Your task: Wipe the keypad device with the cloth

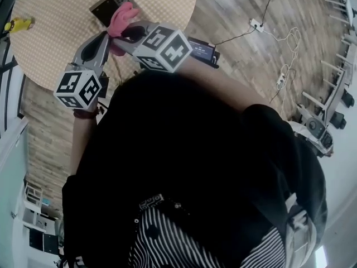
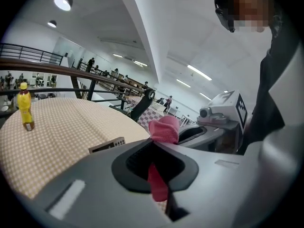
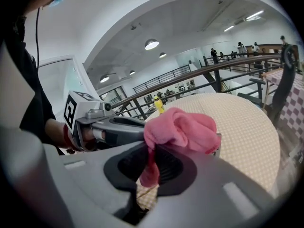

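One pink cloth (image 1: 124, 17), bunched over near desk (image 1: 56, 43) edge, just before keypad device (image 1: 111, 3). Left tongs (image 2: 158, 146) and right tongs (image 3: 153, 150) both clamped on cloth. One device, flat, long axis diagonal, keys far-right. One yellow bottle (image 1: 17, 24) upright at left.

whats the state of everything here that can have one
left tongs: shut on cloth
right tongs: shut on cloth
cloth: bunched, gripped by both tongs
keypad: flat on table, face up
bottle: upright on table
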Demonstrator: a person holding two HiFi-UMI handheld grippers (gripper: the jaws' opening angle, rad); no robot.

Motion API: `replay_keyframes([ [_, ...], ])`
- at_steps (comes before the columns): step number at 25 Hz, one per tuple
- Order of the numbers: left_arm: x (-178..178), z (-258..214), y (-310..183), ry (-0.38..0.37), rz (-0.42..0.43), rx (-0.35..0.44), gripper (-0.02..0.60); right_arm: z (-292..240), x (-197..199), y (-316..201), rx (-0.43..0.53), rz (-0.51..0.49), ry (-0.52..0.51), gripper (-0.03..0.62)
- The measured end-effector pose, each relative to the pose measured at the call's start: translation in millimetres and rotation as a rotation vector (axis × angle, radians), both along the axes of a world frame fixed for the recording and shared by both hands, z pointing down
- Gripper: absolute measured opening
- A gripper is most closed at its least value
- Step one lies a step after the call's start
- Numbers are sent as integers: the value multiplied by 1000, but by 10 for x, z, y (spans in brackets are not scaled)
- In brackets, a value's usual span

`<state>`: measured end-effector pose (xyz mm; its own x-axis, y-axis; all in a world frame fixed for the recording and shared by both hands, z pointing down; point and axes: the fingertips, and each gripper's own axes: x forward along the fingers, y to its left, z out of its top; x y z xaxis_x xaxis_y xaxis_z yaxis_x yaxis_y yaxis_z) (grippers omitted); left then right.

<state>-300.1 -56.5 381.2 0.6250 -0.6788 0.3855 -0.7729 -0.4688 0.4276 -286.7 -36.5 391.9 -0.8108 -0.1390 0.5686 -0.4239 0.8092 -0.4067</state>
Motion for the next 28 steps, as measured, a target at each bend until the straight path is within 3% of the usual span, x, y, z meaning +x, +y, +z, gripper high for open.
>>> replay_keyframes([
  [5, -77, 151, -151, 0, -37, -57, 2, 153, -68, -150, -44, -47, -13, 46],
  [13, -350, 423, -415, -27, -65, -142, 2, 407, -340, -405, -103, -42, -34, 46],
  [18, -307, 680, -467, -5, 19, -241, 2, 640, -303, -443, -120, -60, -22, 46],
  [28, -123, 869, -472, -74, 142, -323, 2, 821, -162, -433, -183, -49, -33, 46],
])
